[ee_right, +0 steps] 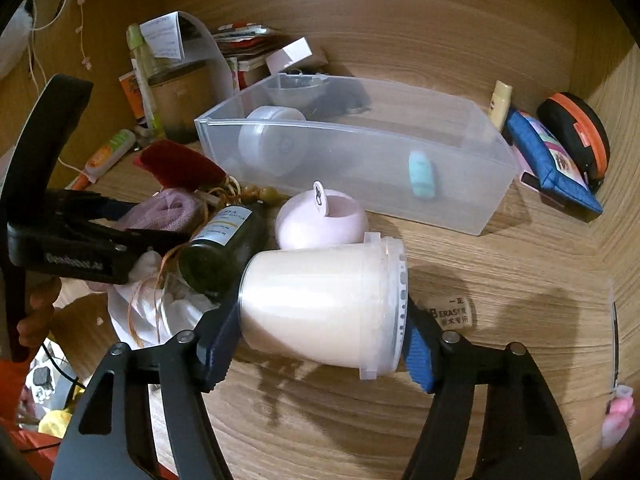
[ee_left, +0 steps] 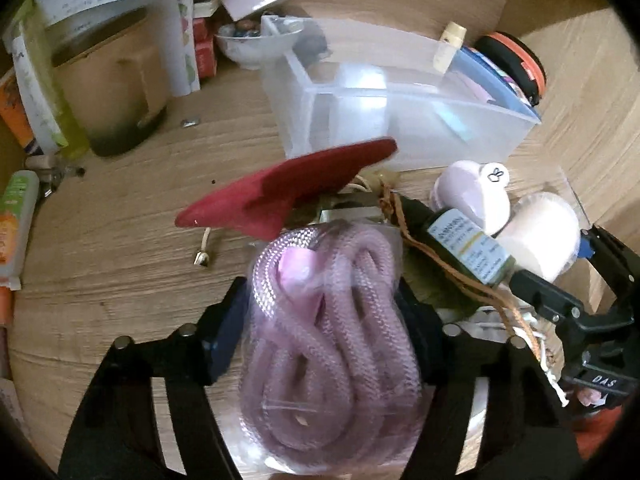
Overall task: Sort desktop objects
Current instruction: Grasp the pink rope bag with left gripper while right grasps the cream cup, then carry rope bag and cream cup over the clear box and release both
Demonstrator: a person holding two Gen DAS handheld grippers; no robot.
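My left gripper (ee_left: 324, 340) is shut on a clear bag of pink mesh tubing (ee_left: 320, 356), held above the wooden desk. My right gripper (ee_right: 320, 344) is shut on a cream-white plastic jar (ee_right: 320, 304) lying on its side, fingers on its base and lid. The jar also shows in the left wrist view (ee_left: 540, 232). A clear plastic bin (ee_right: 360, 152) stands behind, holding a round white tub (ee_right: 272, 140) and a small teal item (ee_right: 422, 174). A dark green bottle (ee_right: 224, 248), a pink round container (ee_right: 320, 220) and a red felt piece (ee_left: 288, 192) lie in the pile.
A blue pouch (ee_right: 552, 160) and an orange-rimmed black case (ee_right: 576, 132) lie right of the bin. An eraser (ee_right: 452, 312) lies on the desk. A brown jar (ee_left: 116, 80), tubes, papers and a bowl (ee_left: 256, 44) crowd the back left. Wooden walls enclose the back and right.
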